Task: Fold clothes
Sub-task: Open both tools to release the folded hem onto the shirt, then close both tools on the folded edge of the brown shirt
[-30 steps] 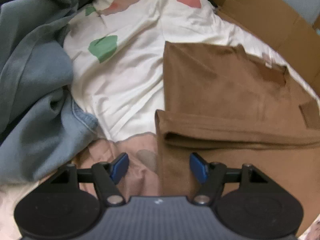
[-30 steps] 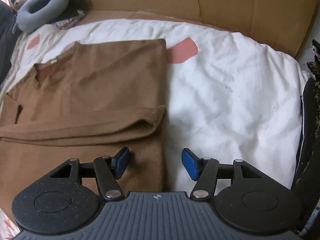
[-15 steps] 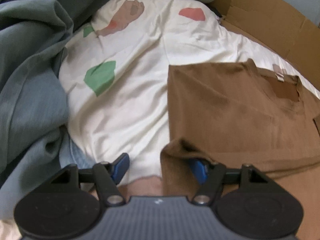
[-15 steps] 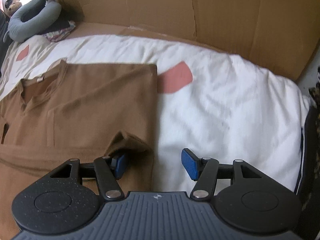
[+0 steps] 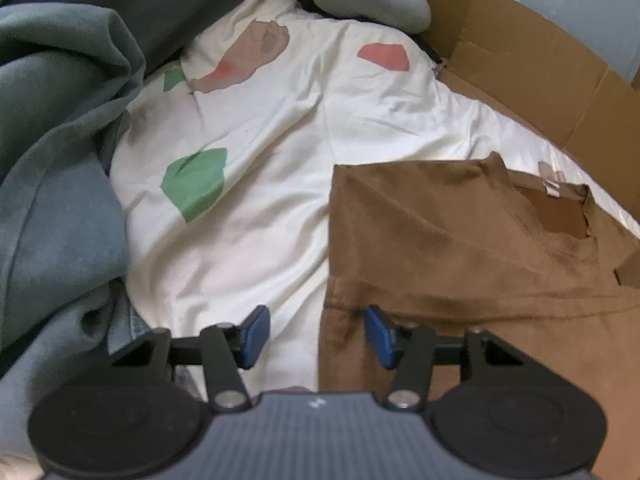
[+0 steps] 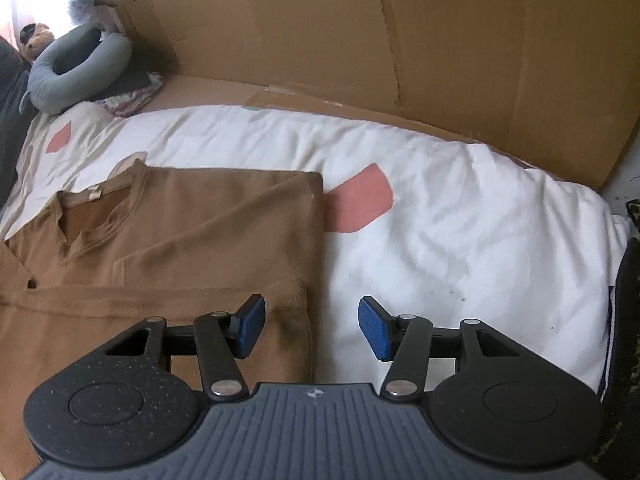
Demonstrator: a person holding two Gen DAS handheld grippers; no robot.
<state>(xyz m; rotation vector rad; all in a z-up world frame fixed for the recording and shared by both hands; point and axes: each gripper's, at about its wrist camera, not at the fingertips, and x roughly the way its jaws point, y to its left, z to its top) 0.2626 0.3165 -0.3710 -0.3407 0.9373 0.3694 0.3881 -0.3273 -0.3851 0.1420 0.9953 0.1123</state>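
Observation:
A brown shirt lies partly folded on a white bedsheet, collar toward the far side. My left gripper is open at the shirt's left edge, its right pad over the brown folded hem, its left pad over the sheet. In the right wrist view the same brown shirt fills the left half. My right gripper is open over the shirt's right edge, left pad above the cloth, right pad above the white sheet. Neither gripper holds anything.
A heap of grey-blue clothes lies at the left. Cardboard panels wall the far side of the bed. A grey neck pillow sits at the far left corner. A dark object borders the right edge.
Both grippers moved forward along the shirt's side edges. The raised hem corners seen half a second ago now lie flat on the shirt, with the pads free of cloth.

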